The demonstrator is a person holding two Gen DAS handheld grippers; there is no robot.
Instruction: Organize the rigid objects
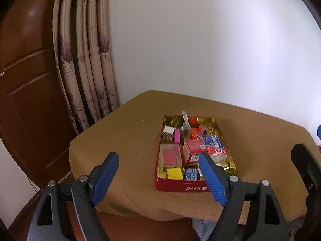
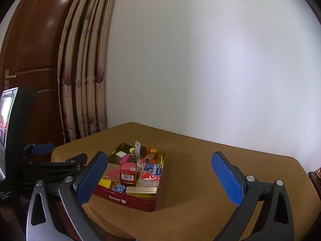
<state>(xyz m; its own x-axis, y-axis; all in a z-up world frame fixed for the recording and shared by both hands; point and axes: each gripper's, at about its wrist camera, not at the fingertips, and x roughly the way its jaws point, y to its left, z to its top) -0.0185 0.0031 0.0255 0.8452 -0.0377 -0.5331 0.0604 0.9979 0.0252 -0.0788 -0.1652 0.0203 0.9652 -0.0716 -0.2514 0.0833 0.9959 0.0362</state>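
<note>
Left wrist view, left gripper (image 1: pixel 158 160) spread wide, holding nothing, red tin (image 1: pixel 180 187) of small boxes on brown table (image 1: pixel 124 132), spoon (image 1: pixel 185 120) inside, right gripper (image 2: pixel 158 164) likewise agape and empty above table.

Brown cloth-covered table (image 2: pixel 200 160), a red tin (image 2: pixel 128 199) marked BAMI, packed with small boxes, directly on it.

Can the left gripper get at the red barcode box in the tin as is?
Probably yes. The left gripper is open and empty, and the red barcode box stands proud of its neighbours in the red tin. Only the metal spoon behind it and the blue-and-red carton alongside crowd it.
</note>
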